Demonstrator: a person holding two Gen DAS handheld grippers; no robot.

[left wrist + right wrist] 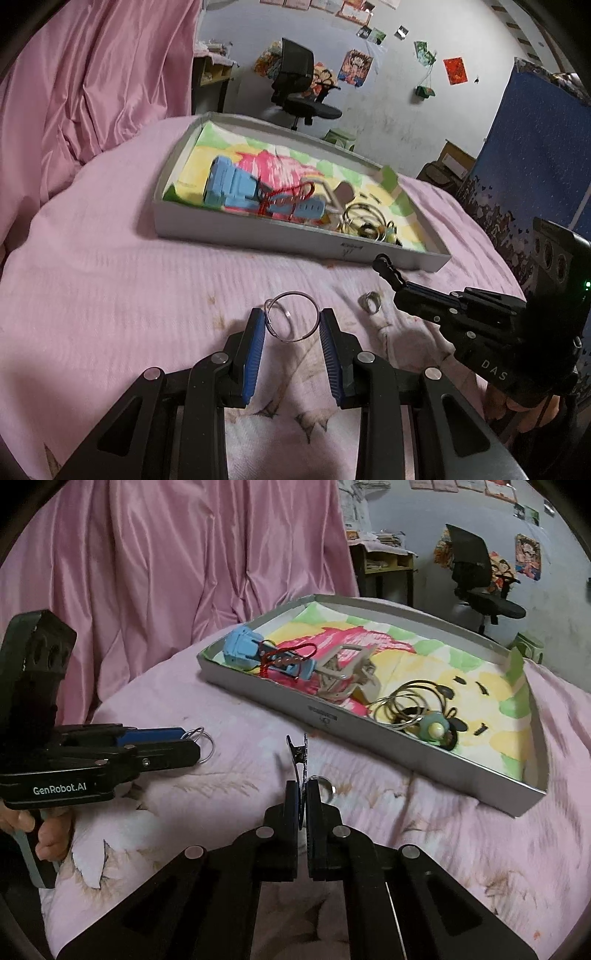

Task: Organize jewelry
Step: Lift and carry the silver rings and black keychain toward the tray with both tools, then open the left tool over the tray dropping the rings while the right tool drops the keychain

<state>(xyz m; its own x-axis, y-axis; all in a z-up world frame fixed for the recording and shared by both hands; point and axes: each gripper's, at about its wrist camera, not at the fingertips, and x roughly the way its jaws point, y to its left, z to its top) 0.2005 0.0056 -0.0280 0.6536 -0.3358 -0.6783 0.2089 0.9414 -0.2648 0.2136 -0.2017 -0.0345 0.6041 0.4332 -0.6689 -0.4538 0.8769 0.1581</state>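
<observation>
Left gripper (291, 317), jaws standing open, is straddling silver bangles (290, 315) lying on the pink bed (110, 280). Right gripper (302, 788), jaws closed, is pinching a black hair clip (297, 755) near the grey tray (424, 764) holding other jewelry; a ring (370, 302) is lying between the grippers.

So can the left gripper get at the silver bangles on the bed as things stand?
Probably yes. The left gripper is open with the bangles lying between its fingers on the bed, nothing over them. The right gripper, shut on a black clip, sits off to the side.
</observation>
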